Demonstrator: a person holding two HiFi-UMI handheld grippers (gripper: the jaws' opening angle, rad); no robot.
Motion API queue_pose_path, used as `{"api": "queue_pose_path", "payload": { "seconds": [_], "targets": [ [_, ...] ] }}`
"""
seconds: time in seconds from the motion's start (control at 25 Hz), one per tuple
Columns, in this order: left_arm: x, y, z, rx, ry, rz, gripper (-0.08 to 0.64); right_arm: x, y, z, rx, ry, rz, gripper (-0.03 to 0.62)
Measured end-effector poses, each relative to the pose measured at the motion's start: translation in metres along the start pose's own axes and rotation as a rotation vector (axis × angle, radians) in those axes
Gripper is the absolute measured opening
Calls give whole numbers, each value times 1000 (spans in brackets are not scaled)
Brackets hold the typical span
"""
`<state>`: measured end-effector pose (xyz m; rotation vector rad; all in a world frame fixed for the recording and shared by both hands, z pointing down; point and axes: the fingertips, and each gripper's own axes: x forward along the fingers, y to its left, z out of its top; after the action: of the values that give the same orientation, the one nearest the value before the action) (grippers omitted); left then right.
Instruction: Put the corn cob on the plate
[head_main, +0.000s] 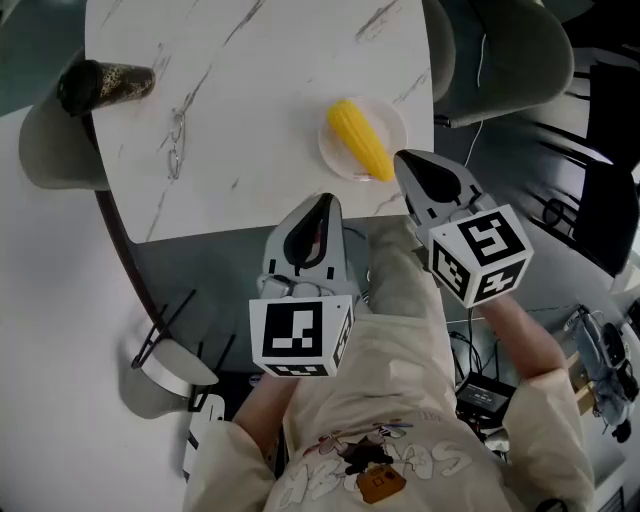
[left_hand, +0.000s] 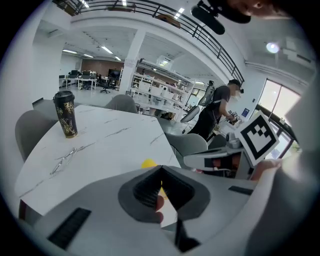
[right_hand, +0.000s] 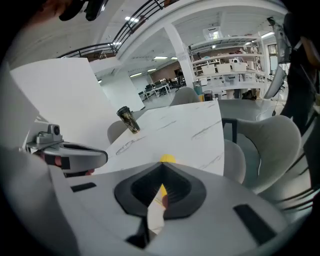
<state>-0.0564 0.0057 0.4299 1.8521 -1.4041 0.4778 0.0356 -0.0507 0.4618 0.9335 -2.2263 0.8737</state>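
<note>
Head view: a dark cup (head_main: 100, 85) stands far left on the table (head_main: 250, 120). The left gripper (head_main: 320, 203) hangs off the near edge, jaws together and empty. The corn cob (head_main: 361, 140) lies on the plate (head_main: 333, 160), the job seemingly done, so the right gripper (head_main: 410, 166) beside it is closed on nothing.
</note>
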Motion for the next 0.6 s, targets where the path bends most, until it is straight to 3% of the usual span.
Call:
{"api": "queue_pose_path", "payload": {
  "seconds": [0.2, 0.6],
  "targets": [
    [-10, -12, 10, -6, -12, -14, 8, -22, 5, 13, 9, -36, 6, 5],
    [-25, -24, 28, -4, -43, -32, 8, -60, 30, 32, 104, -130, 105, 5]
  ]
}}
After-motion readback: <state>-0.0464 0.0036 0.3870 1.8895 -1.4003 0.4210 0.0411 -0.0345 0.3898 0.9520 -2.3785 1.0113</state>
